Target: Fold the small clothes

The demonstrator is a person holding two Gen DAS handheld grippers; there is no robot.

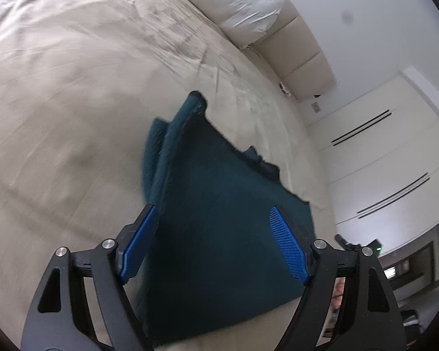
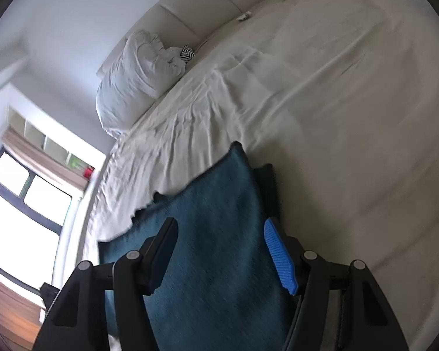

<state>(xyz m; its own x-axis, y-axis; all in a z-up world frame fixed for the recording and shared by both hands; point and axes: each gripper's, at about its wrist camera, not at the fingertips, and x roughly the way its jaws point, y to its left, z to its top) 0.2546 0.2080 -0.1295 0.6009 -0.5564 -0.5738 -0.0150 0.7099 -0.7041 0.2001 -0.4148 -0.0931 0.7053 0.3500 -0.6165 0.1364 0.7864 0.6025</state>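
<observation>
Bedsheet [image 1: 73, 102], pale beige, wrinkled toward the headboard [image 1: 301, 58], with a teal garment [image 1: 219, 219] lying on it near the lower edge of both views. Garment looks partly folded: a flat main panel with a doubled-over strip along one side and a ragged, uneven far edge. Left gripper [image 1: 216, 242] hangs just above the cloth, jaws spread wide, blue ribbed pads [image 1: 289, 248] clear of the fabric, nothing pinched between them. Right gripper [image 2: 222, 251] likewise over the same garment, jaws parted, one blue pad [image 2: 279, 256] showing, the other finger seen from its dark back; no fabric gripped here either, cloth only seen behind the gap. White pillow [image 1: 237, 3] propped against the headboard at the far end of the bed; a small black-and-white striped item [image 2: 188, 52] is tucked beside it. Cupboard doors [image 1: 395, 158] in the left view, bright window [image 2: 20, 204] in the right view. Both views slightly smeared.
</observation>
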